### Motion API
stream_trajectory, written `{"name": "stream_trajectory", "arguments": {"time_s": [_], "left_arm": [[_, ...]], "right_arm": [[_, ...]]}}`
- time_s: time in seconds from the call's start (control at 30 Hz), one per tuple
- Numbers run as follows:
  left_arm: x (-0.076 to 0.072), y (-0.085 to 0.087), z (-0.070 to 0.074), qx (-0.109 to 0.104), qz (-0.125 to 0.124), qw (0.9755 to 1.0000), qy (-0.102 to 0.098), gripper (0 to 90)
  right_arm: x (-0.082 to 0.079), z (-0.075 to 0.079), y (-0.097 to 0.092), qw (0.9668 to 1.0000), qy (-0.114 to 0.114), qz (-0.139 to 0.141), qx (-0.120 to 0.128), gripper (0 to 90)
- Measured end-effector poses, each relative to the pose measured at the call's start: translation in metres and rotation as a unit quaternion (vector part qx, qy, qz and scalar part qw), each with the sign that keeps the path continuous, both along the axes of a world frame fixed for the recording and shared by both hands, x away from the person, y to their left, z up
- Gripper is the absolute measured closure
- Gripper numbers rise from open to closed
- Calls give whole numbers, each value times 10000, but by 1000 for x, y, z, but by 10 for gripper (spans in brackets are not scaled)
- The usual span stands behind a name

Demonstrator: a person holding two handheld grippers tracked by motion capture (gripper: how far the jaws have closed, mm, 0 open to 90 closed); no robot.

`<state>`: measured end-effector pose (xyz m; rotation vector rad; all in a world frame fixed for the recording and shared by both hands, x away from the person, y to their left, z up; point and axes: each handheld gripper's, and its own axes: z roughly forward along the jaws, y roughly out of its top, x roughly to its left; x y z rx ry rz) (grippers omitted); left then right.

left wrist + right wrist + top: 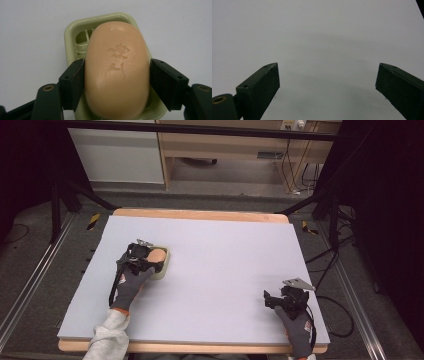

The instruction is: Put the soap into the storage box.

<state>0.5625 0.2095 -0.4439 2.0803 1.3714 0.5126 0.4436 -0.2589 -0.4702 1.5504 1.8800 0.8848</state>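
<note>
High view: pale mat (225, 270) covers the wooden table (200, 214); the person's gloved left hand (131, 282) brings the left gripper (142, 257) over a pale green soap dish (164, 265) at the mat's left-centre. A peach bar of soap (157, 255) sits in the dish. Left gripper view: the soap (117, 70), oval with an embossed mark on top, lies lengthwise in the dish (72, 32), whose ribbed floor shows at the far end. The two black jaws press against the bar's long sides, one on each, clamped on it over the dish. The right gripper (280, 299), held by the gloved right hand (297, 330), rests near the mat's near right corner, well apart from the dish. Right gripper view: jaws spread wide, bare mat (324, 45) between them, nothing gripped.
</note>
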Motion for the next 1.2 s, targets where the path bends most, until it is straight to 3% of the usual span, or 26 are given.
{"name": "stream_trajectory", "arguments": {"time_s": [0.37, 0.53, 0.7, 0.87, 1.2], "left_arm": [[-8, -1, 12, -129, -115, 9997, -161, 286], [-18, -3, 24, -349, -240, 9986, -328, 281], [-31, -4, 29, -408, -409, 9972, -473, 268], [-45, -1, 31, -480, -444, 9957, -650, 249], [-66, 8, 24, -509, -491, 9951, -698, 222]], "right_arm": [[-1, 1, -1, 10000, -24, -15, -11, 57], [-1, 1, -2, 10000, -22, -35, 37, 57], [-2, 1, -3, 10000, -38, -45, 37, 56], [-2, 1, -4, 10000, -16, -70, 62, 56], [-4, 1, -6, 9999, -26, -113, 111, 55]]}}
